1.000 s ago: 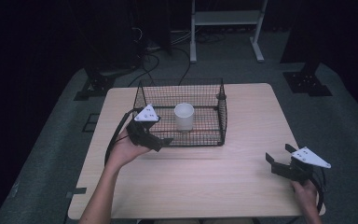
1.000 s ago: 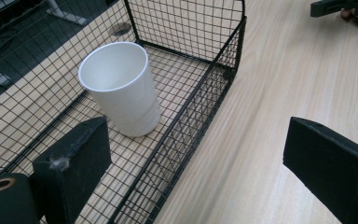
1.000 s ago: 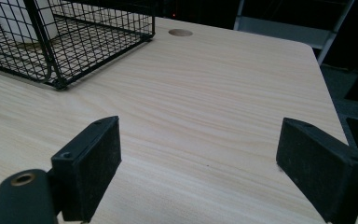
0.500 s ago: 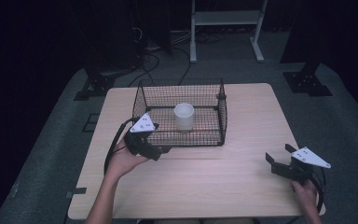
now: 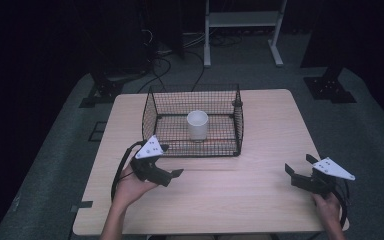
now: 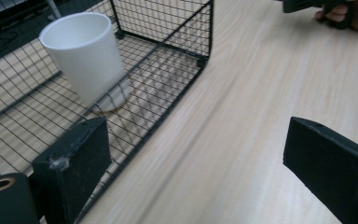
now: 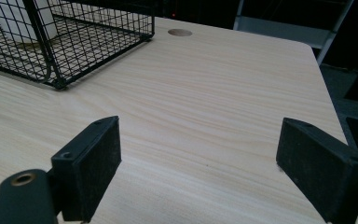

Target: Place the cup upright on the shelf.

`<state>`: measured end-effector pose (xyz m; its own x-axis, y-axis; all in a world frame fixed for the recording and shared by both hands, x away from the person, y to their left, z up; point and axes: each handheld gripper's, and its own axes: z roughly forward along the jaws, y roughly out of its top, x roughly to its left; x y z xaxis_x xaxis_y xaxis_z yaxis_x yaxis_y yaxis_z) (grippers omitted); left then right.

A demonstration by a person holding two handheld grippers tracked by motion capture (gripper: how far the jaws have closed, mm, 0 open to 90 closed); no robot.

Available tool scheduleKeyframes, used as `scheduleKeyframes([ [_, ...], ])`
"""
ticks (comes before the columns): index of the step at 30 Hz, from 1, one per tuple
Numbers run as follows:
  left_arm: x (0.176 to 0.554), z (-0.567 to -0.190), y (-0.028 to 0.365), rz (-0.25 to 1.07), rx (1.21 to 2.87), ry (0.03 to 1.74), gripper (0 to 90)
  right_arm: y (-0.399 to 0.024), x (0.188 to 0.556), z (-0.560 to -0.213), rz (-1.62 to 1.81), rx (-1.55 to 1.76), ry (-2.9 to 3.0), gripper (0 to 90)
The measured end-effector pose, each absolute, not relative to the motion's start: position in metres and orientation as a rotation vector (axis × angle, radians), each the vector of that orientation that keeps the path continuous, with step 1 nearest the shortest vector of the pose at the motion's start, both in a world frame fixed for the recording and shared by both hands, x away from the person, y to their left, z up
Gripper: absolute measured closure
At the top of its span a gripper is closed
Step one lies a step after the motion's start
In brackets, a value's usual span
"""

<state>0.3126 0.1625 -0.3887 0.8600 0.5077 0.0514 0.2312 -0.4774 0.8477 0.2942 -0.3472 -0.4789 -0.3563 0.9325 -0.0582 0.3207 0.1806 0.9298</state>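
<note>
A white cup point(image 5: 197, 125) point(image 6: 86, 56) stands upright inside a black wire basket point(image 5: 152, 107) point(image 6: 200, 56) point(image 7: 51, 70) at the middle back of the wooden table. My left gripper point(image 5: 172, 167) point(image 6: 196, 168) hovers just in front of the basket's near left corner, open with nothing between its jaws. My right gripper point(image 5: 296, 169) point(image 7: 198, 172) sits low over the table's front right, open and empty, pointing left toward the basket.
Bare wood of the table point(image 5: 260, 135) stretches between the basket and the right gripper. A round cable hole point(image 7: 179, 32) lies near the far edge. A white metal frame point(image 5: 242, 20) and black stands rise from the floor behind the table.
The left hand has drawn back from the basket toward the near edge and sunk lower. Its jaws stay open. The right hand has kept still.
</note>
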Motion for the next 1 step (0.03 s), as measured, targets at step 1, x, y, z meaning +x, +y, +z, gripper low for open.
scheduleKeyframes([
  [1,0.3085,-0.391,0.1627,0.376,2.084,0.54,6.8,-0.3473,0.2941,-0.4789,1.174,1.184,1.794,13.1],
])
